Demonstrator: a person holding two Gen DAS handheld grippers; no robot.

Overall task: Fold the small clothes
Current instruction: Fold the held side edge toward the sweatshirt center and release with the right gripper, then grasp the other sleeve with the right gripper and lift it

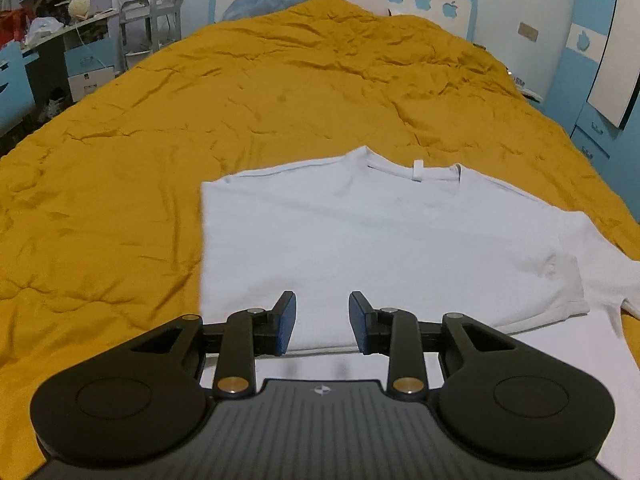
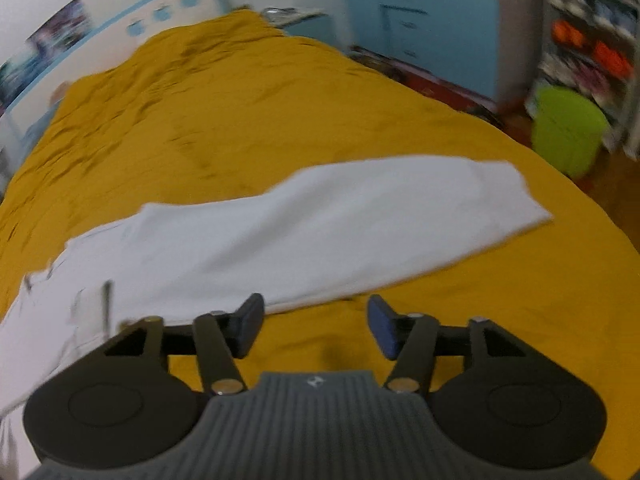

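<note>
Wrinkled mustard bedspread (image 1: 280, 92) covers the bed; lime-green bin (image 2: 566, 130) beside blue cabinet (image 2: 432, 24).

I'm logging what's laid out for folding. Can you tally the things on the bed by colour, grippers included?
White: 1, the t-shirt
Mustard yellow: 1, the bedspread
Black with blue pads: 2, the left gripper and the right gripper, both open with nothing between their pads
Total: 4
</note>
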